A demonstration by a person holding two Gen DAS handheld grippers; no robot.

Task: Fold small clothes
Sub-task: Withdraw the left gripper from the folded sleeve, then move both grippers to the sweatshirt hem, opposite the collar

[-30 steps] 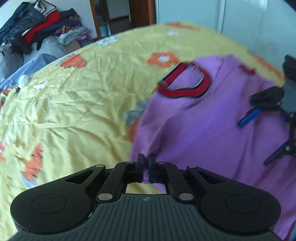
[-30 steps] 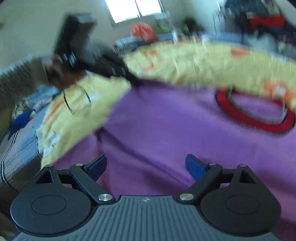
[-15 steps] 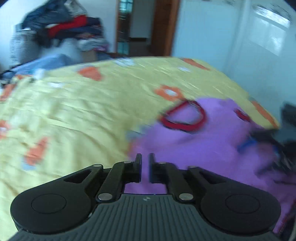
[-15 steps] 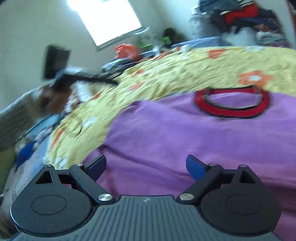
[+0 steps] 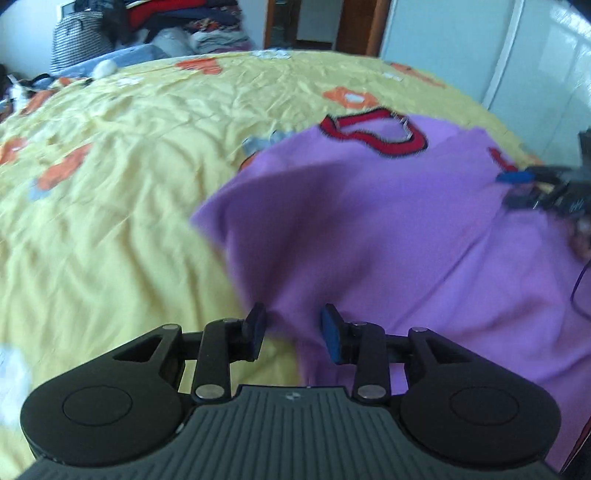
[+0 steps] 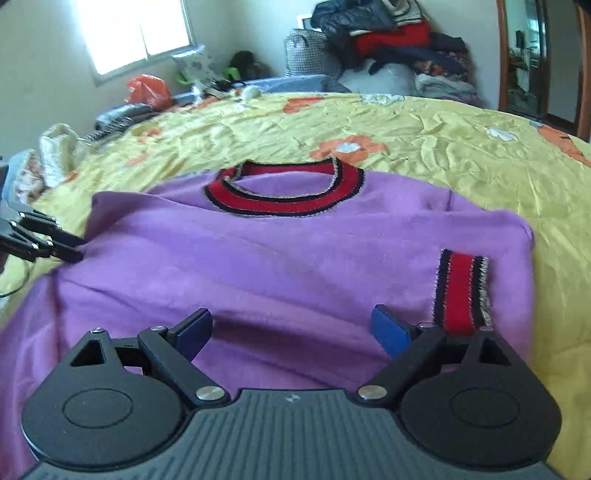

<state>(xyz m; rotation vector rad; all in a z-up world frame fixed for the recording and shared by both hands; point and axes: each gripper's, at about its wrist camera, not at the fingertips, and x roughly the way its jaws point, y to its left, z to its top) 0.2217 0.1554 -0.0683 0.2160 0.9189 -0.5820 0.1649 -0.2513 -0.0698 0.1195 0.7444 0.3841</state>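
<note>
A small purple sweater point(image 6: 295, 266) with a red and black collar point(image 6: 284, 192) lies on the yellow flowered bedspread point(image 6: 443, 147). Its sleeve with a red cuff point(image 6: 461, 291) is folded over its right side. My right gripper point(image 6: 291, 332) is open and empty just above the sweater's lower part. In the left wrist view the sweater point(image 5: 388, 229) has its left side raised into a loose fold. My left gripper point(image 5: 293, 328) is open, with purple cloth lying between its pads. It also shows at the left edge of the right wrist view point(image 6: 70, 249), at the sweater's side.
A heap of clothes and bags point(image 6: 388, 48) is piled beyond the far end of the bed. A window point(image 6: 136, 33) and clutter, with an orange bag point(image 6: 147, 88), are at the back left. White wardrobe doors point(image 5: 498, 59) stand on the right of the left wrist view.
My left gripper was shut on the sweater's edge and has opened. The sweater's left side has been carried over towards the middle. The right gripper stays open and now faces the collar squarely.
</note>
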